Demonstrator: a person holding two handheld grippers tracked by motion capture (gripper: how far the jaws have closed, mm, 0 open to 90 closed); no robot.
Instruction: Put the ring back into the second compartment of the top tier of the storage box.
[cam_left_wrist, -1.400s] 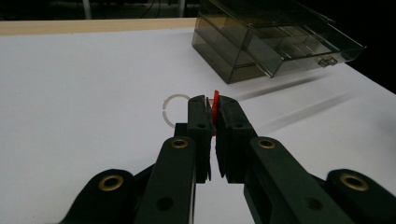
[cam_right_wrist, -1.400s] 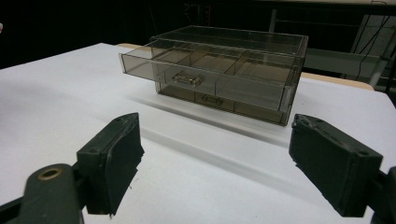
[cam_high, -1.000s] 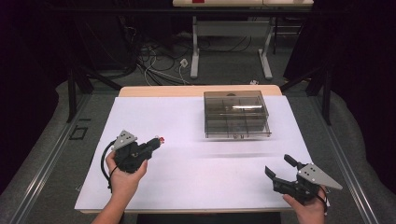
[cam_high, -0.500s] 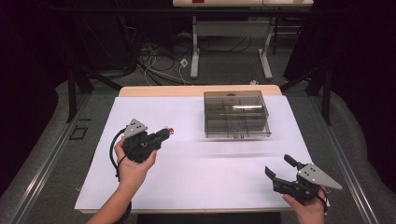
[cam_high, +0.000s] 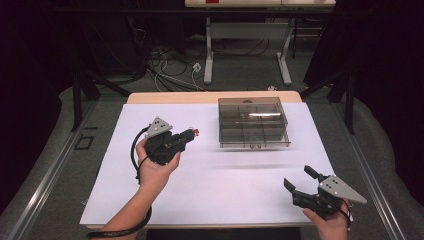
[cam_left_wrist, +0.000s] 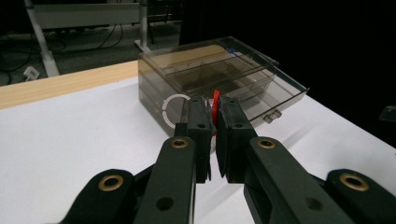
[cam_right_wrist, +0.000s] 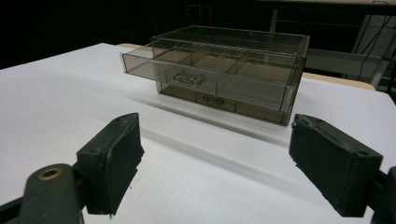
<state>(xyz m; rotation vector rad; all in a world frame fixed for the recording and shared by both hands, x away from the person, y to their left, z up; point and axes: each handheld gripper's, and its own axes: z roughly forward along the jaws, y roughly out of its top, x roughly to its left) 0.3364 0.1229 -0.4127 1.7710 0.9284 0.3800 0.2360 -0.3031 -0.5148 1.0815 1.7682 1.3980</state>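
Note:
A smoky see-through drawer box (cam_high: 253, 122) stands at the back right of the white sheet (cam_high: 225, 185). Its top drawer (cam_right_wrist: 210, 70) is pulled out a little, and its dividers show through. To the left of the box, my left gripper (cam_high: 192, 133) is held above the sheet and points at it. It is shut on a small red piece (cam_high: 196, 132), which shows as a thin red sliver (cam_left_wrist: 215, 105) between the pads in the left gripper view. My right gripper (cam_high: 297, 176) is near the front right edge, open, with nothing between its pads (cam_right_wrist: 116, 158).
The white sheet covers a wooden table whose far edge (cam_high: 210, 97) shows behind the box. Beyond it are desk legs (cam_high: 210, 55) and loose cables (cam_high: 165, 65) on the floor. A metal rail (cam_high: 45, 185) runs along the left side.
My left gripper has moved forward and to the right with the red piece, closer to the drawer box. The right gripper has stayed put and open.

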